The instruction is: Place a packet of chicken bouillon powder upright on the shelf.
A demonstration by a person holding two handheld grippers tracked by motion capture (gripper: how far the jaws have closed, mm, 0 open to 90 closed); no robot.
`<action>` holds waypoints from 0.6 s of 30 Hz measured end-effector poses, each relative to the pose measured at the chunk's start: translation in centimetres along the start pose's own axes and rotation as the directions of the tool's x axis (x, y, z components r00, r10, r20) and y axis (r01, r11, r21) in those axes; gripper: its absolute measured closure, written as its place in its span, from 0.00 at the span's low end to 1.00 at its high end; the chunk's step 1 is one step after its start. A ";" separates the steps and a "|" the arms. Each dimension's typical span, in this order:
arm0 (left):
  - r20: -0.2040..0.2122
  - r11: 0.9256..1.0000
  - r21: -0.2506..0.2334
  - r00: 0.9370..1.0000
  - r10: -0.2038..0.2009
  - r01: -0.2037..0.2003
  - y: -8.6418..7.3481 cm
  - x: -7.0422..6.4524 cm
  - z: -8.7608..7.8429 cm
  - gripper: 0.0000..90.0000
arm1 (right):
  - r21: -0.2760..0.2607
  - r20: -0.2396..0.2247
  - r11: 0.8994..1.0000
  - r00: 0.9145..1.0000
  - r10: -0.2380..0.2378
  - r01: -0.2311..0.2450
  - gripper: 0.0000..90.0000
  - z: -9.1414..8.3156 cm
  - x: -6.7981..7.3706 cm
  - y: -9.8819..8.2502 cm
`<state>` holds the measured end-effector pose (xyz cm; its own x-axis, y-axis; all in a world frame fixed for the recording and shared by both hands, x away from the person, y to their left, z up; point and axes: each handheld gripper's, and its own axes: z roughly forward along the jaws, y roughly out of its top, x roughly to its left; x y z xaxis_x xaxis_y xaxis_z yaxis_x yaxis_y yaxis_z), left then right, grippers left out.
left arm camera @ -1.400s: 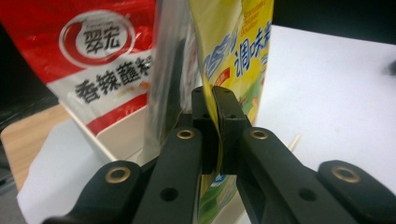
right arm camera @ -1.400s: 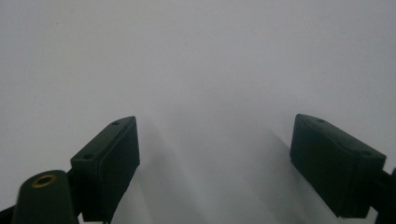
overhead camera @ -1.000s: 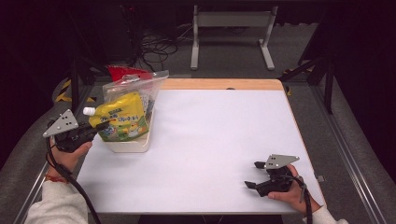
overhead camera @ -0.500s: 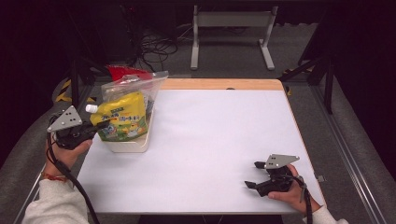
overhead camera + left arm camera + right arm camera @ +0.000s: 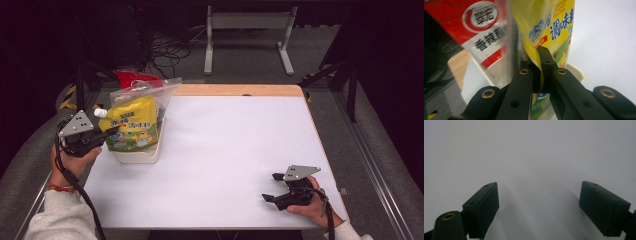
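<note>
Yellow glossy spouted pouch (image 5: pixel 131 127), flat-edged, is pinched by the left tongs (image 5: pixel 541 72); right tongs (image 5: pixel 539 207) gape empty.

The tabletop (image 5: pixel 225 150) is white and matte, with a strip of bare wood along its far edge; a shallow white tray (image 5: pixel 137 156) sits on it near the left edge, holding a yellow spouted pouch (image 5: pixel 132 125) upright against a clear bag; the right gripper (image 5: pixel 272 190) rests on the surface near the front right corner.
</note>
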<state>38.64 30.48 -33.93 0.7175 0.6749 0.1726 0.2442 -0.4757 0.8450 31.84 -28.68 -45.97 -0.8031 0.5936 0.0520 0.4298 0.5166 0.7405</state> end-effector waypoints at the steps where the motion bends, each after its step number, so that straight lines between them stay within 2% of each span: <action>1: -0.026 1.000 0.019 1.000 0.005 -0.004 0.1 -0.1 0.1 1.00 | 0.000 0.000 1.000 1.000 0.000 0.000 0.18 0.0 0.0 0.0; 5: -0.008 0.999 0.034 1.000 0.012 -0.011 0.2 -0.1 0.5 1.00 | 0.000 -0.001 1.000 1.000 0.001 -0.001 0.18 0.0 0.0 0.0; 6: -0.001 0.997 0.074 1.000 0.010 -0.010 0.0 -0.1 1.4 1.00 | 0.001 0.002 1.000 1.000 0.000 0.000 0.18 0.0 0.0 0.0; 8: -0.004 0.996 0.092 1.000 0.011 -0.010 -0.1 -0.1 2.0 1.00 | 0.002 0.003 1.000 1.000 -0.001 0.001 0.18 0.0 0.0 0.0; 9: -0.014 0.996 0.084 1.000 -0.001 0.002 -0.4 -0.1 2.3 1.00 | 0.001 0.002 1.000 1.000 -0.001 0.001 0.17 0.0 0.1 0.0; 11: -0.008 0.998 0.055 1.000 -0.027 0.027 -1.0 0.1 2.3 1.00 | -0.002 0.002 1.000 1.000 -0.001 0.001 0.18 0.0 0.0 0.0; 14: 0.001 0.997 0.033 0.998 -0.063 0.063 -2.1 0.3 2.2 0.99 | -0.010 -0.004 1.000 1.000 -0.003 0.003 0.18 -0.1 0.0 0.0; 18: 0.003 0.996 0.013 0.996 -0.093 0.093 -2.9 0.5 2.2 0.99 | -0.031 -0.010 1.000 1.000 0.002 -0.002 0.18 -0.2 0.1 0.1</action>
<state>39.72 30.89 -37.41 0.6935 0.7146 0.0916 0.3185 -0.4181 0.8507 31.72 -28.77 -45.76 -0.8064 0.5883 0.0597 0.4182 0.4960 0.7610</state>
